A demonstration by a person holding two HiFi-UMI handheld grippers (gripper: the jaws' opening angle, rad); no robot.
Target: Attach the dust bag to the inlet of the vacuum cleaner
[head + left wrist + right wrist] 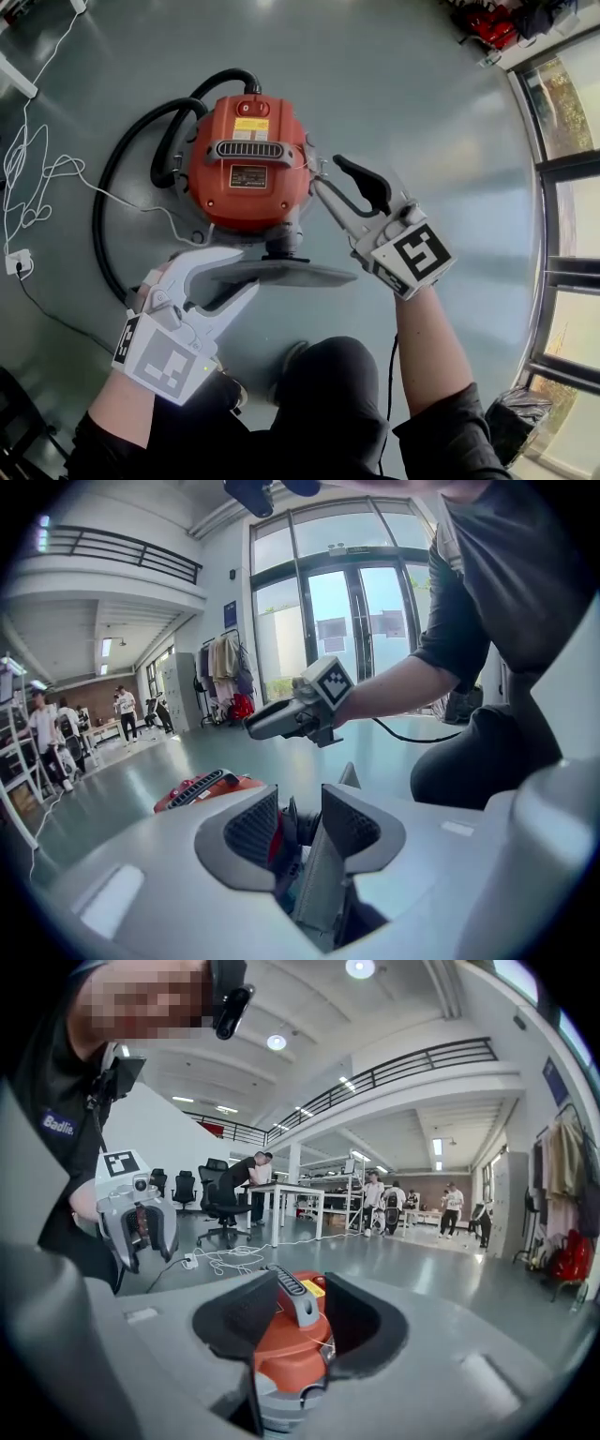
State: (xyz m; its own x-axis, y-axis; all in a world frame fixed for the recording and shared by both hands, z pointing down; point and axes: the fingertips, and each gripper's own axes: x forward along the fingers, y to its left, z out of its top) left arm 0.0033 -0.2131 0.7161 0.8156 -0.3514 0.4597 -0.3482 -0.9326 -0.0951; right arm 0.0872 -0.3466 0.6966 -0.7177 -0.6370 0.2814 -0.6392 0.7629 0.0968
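Vacuum cleaner: yellow label, unreadable

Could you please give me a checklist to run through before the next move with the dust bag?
1. Round red vacuum cleaner stands upright on the floor: ok.
2. Flat grey dust bag sits at the vacuum's near side: ok.
3. Bag fully attached to the vacuum: cannot tell.
4. Left tool grips the bag: not ok, jaws apart around its edge.
5. Right tool open and empty: ok.
6. Black hose clear of the bag: ok.
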